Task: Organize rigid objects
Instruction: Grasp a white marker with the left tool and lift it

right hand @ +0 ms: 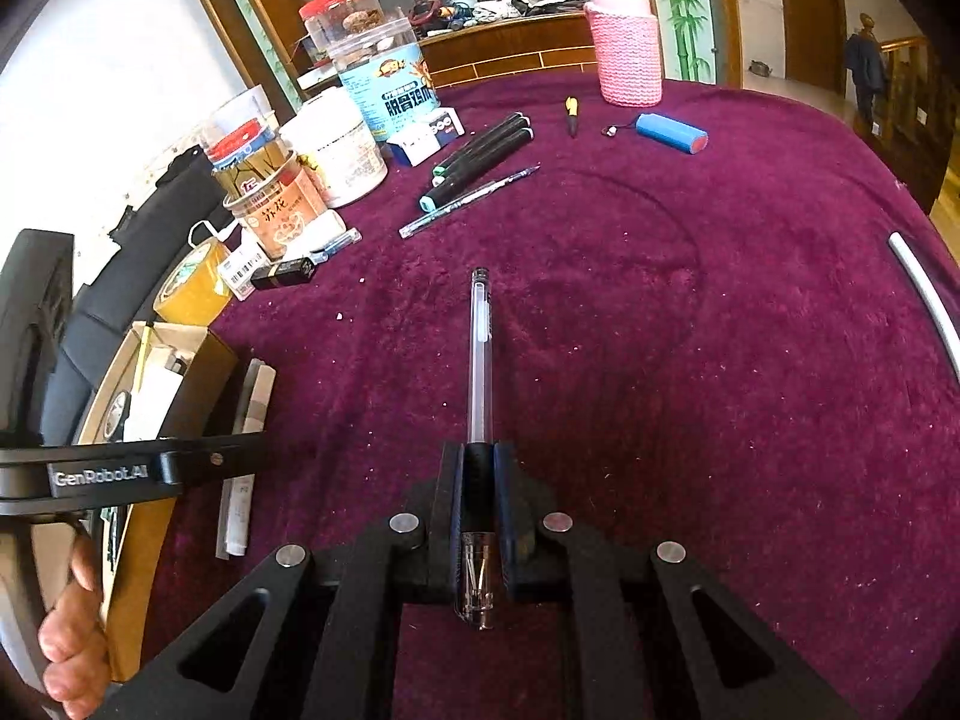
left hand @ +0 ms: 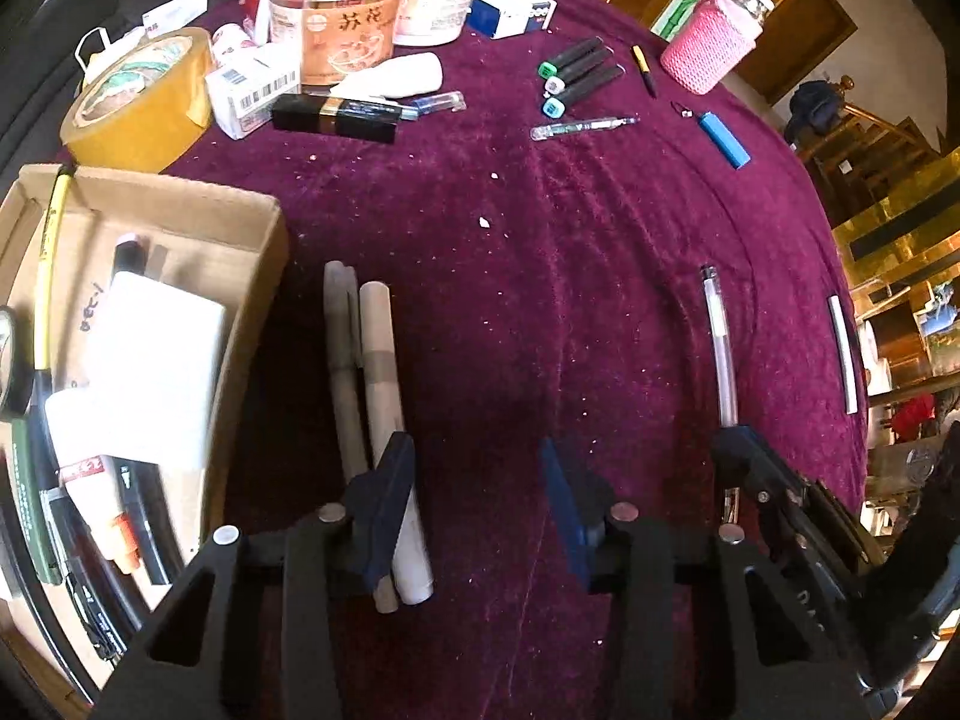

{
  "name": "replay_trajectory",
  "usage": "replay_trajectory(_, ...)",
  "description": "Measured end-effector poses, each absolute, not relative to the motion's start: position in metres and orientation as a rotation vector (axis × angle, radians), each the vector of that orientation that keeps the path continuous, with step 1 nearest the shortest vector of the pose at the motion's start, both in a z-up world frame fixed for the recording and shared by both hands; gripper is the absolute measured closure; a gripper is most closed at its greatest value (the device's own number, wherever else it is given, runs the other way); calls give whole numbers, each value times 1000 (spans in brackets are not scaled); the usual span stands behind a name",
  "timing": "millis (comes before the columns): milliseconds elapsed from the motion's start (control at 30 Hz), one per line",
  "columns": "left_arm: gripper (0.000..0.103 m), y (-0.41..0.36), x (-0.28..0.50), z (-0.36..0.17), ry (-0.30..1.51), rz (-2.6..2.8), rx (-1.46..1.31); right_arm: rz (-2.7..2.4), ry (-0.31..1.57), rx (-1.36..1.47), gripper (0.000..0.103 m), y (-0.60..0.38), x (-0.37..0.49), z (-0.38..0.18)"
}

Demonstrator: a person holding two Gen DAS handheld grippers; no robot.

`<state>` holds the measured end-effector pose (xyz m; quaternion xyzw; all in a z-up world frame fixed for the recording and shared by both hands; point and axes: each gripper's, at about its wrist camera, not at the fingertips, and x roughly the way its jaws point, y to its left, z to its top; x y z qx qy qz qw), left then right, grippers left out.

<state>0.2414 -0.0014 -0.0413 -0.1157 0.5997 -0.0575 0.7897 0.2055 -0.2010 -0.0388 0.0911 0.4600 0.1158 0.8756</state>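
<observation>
The right gripper [right hand: 480,498] pinches a clear pen [right hand: 480,354] by its black grip, barrel pointing away over the purple cloth [right hand: 720,360]. The left gripper [left hand: 480,498] stands spread above the cloth, its left finger [left hand: 384,504] over 2 pale markers [left hand: 378,384] just beside the cardboard box [left hand: 264,252]. Beyond the box lie 3 black markers [left hand: 579,75] and a blue lighter [left hand: 725,139].
</observation>
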Motion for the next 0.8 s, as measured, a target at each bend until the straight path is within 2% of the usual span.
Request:
replay_trajectory(367,61,-2,237,-26,1212,-102,-170,246,966,203,94,-201,205,-41)
replay_trajectory(533,62,-1,246,-47,1283,-94,-164,248,958,243,94,-207,205,-40)
replay_trajectory(800,84,-3,236,-55,1236,-43,-90,249,948,270,94,-209,205,-38)
